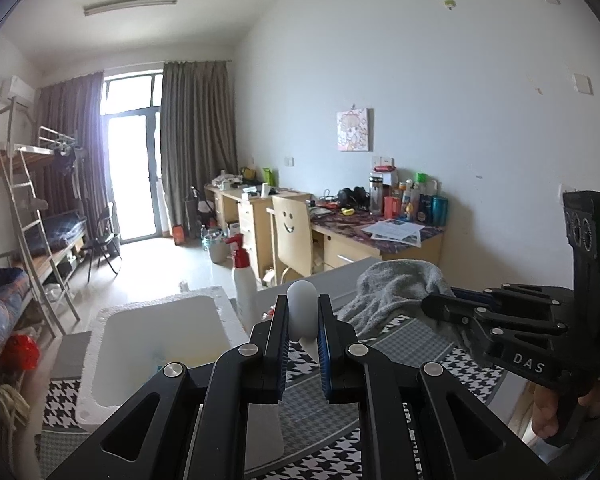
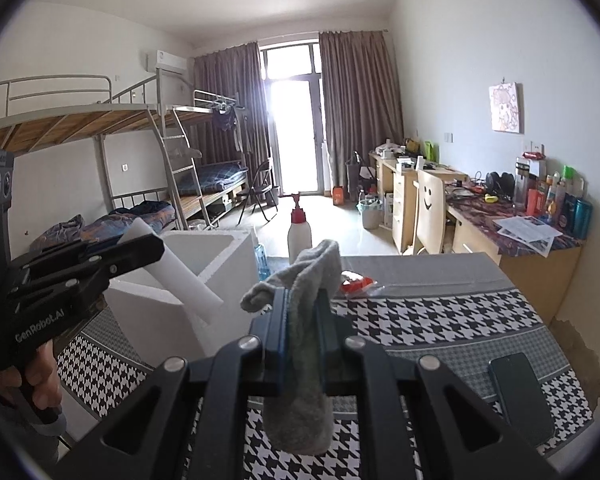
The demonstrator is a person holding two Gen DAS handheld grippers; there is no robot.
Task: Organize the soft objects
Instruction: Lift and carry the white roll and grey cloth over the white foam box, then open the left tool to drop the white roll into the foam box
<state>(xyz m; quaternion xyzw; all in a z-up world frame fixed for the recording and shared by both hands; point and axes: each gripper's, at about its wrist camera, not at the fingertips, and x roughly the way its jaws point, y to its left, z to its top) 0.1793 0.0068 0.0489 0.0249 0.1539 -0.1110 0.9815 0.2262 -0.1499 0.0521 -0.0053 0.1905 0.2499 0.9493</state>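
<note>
While my left claw (image 1: 303,334) clamps one white foam stick (image 1: 301,312) above the one foam box (image 1: 160,344), my right claw (image 2: 303,334) grips one grey cloth (image 2: 300,308) over the desk (image 2: 440,312).

From the right wrist view, the table (image 2: 440,320) is left free toward 2 o'clock; the 10 o'clock side is blocked by the foam box (image 2: 204,264) and the spray bottle (image 2: 299,236).

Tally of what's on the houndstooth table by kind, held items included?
Grey towel, held by right gripper: 1
White foam tube, held by left gripper: 1
White foam box: 1
White pump bottle: 1
Red packet: 1
Dark phone: 1
Total: 6
</note>
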